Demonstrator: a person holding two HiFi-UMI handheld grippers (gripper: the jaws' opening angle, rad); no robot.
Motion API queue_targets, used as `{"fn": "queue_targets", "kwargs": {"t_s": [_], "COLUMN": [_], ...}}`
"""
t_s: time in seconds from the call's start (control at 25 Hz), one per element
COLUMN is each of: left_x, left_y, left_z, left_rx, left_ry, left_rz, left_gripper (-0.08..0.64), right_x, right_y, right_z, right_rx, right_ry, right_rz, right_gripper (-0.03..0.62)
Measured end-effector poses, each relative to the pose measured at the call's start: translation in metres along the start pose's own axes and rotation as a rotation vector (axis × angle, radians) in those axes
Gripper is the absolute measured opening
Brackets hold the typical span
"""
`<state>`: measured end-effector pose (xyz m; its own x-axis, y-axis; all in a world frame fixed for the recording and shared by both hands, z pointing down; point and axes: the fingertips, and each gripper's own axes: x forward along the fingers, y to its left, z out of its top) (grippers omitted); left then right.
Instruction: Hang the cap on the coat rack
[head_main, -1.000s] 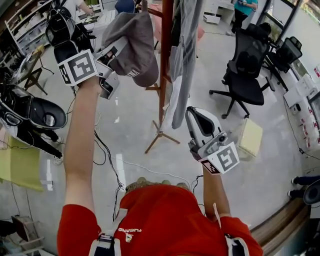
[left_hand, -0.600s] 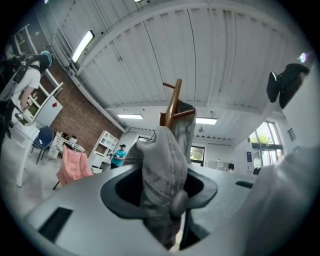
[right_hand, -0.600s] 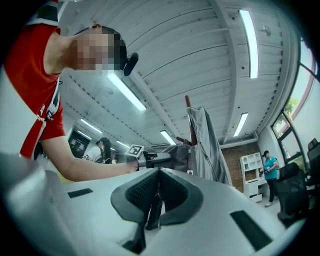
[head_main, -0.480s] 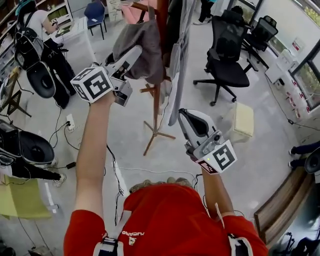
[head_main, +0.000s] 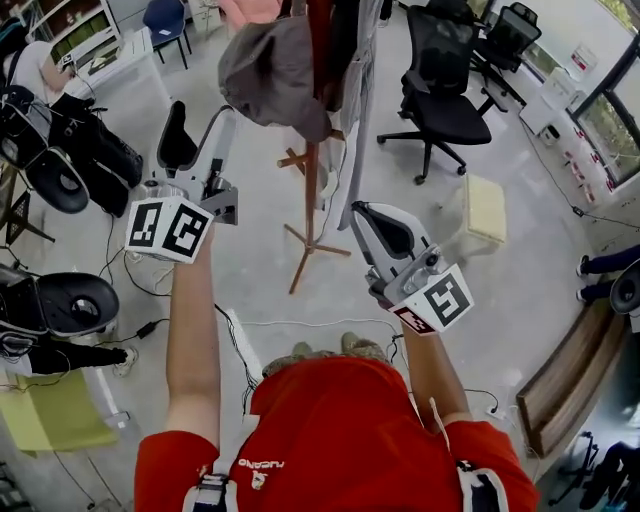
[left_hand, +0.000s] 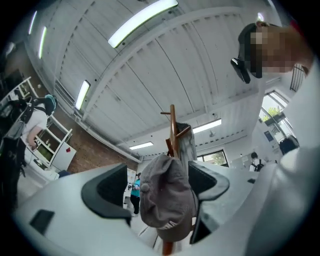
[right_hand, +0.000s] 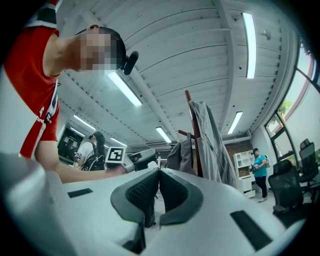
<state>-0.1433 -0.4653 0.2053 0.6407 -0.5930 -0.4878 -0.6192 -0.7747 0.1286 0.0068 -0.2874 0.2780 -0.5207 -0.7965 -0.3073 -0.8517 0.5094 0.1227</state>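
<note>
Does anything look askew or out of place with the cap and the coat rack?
Nothing stands out. The grey cap hangs on the wooden coat rack beside a grey garment, and the rack stands upright. The left gripper is apart from the cap, its jaws opening with nothing between them.

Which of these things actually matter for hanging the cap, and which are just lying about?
Part of the job: grey cap, hanging on the coat rack; left claw, jaws opening, nothing between them.
Just about: grey garment on the rack, black office chair, pale stool, floor cables, right claw (shut, empty).
</note>
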Motion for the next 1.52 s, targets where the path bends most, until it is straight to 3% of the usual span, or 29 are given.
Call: {"fn": "queue_targets", "kwargs": {"t_s": [0.12,0.24,0.32,0.4,0.52,0.8,1.16,1.52], "left_x": [-0.033,-0.060,-0.076,-0.089,-0.103,-0.115,-0.104,-0.089], "left_y": [-0.020,-0.049,-0.066,-0.078,-0.096,-0.117,-0.133,-0.146], "left_z": [-0.006,-0.030,-0.046,-0.058,-0.069,-0.089,-0.086,-0.097], "left_rx": [0.017,-0.037,-0.053,-0.041,0.017,-0.011,0.056,0.014], "left_ry": [0.031,0.094,0.132,0.163,0.208,0.269,0.271,0.269], "left_rz": [-0.019,-0.074,-0.083,-0.073,-0.081,-0.102,-0.073,-0.028], "left_gripper": [0.373,0.356,0.265,0.095,0.018,0.008,0.008,0.008], "right_x": [0.009,0.018,0.023,0.024,0.022,0.010,-0.005,-0.014], "right_y": [-0.001,0.001,0.004,0.007,0.014,0.024,0.016,0.001], "right_z": [-0.002,-0.005,-0.008,-0.011,-0.012,-0.013,-0.020,-0.014], "right_rx": [0.018,0.022,0.017,0.013,-0.002,-0.025,-0.030,-0.021], "right_ry": [-0.005,-0.011,-0.015,-0.020,-0.035,-0.053,-0.027,-0.045], "right_rz": [0.000,0.008,0.013,0.012,0.007,0.022,0.061,0.116], "right_gripper": [0.025,0.024,0.025,0.025,0.023,0.023,0.023,0.023]}}
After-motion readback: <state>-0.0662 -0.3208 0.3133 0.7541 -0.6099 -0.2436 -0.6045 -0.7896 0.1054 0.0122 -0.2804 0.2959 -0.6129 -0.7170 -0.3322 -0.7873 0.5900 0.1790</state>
